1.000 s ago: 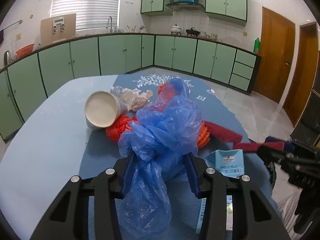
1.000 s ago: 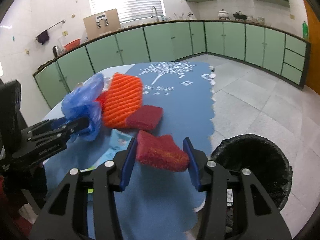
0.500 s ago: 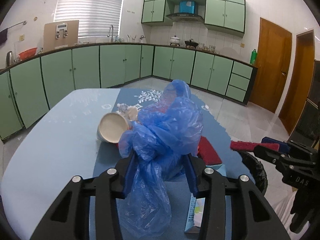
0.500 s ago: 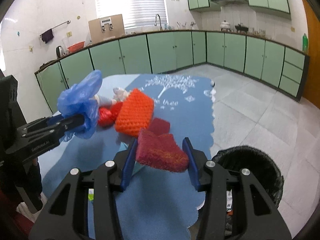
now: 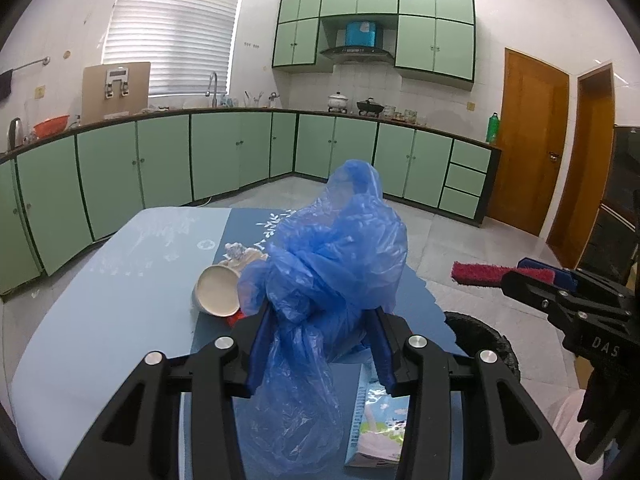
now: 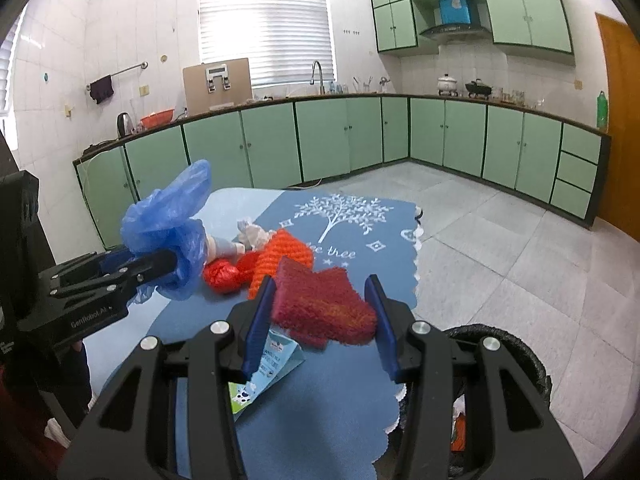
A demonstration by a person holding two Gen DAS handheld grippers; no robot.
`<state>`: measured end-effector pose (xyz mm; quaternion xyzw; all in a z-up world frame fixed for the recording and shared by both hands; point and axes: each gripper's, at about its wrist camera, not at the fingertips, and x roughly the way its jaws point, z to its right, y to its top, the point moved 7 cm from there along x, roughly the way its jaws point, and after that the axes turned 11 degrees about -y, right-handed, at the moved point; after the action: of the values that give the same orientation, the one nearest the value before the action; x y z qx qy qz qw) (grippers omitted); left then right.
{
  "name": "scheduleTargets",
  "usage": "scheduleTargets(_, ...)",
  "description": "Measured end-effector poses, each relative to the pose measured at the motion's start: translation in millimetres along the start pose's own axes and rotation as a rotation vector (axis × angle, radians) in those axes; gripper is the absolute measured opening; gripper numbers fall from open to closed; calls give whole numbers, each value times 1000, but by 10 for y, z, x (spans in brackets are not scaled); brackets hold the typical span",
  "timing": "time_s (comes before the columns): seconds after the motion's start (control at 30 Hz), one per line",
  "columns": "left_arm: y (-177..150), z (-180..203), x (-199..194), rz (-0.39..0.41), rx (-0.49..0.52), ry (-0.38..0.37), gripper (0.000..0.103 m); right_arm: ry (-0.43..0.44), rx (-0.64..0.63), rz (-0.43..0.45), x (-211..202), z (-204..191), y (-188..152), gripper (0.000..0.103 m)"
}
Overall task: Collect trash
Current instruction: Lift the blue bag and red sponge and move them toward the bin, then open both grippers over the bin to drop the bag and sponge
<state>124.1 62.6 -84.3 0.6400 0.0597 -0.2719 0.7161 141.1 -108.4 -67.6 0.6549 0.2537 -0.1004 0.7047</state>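
My left claw is clamped on a crumpled blue plastic bag, which bulges up above the fingers and trails down below them, held clear of the worktop. My right claw grips a dark red scouring pad between its blue pads, also lifted off the surface.

Nearest to me on the worktop, a light blue milk carton lies on its side on the dark blue mat, just under the right claw. To the right, beside the worktop's edge and down on the floor, I see the rim of a black-lined trash bin.

Farther out on the mat lies a heap of leftovers: a bright orange knitted piece with a red mesh ball touching its left side, and another dark red pad partly hidden behind the one I hold. Just beyond, a white paper cup lies tipped over with its mouth facing me, and a wad of crumpled tissue sits right behind it.

Far across the tiled floor, green cabinets run along the walls under a dark counter.
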Motion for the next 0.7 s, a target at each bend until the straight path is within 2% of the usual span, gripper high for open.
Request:
scheduleTargets(0.43, 169, 334, 50, 13, 51, -73, 43, -56, 23, 49, -221, 274, 101, 44)
scheduleTargets(0.7, 245, 708, 267, 14, 86, -156, 43, -141, 52, 66, -334, 705, 102, 44)
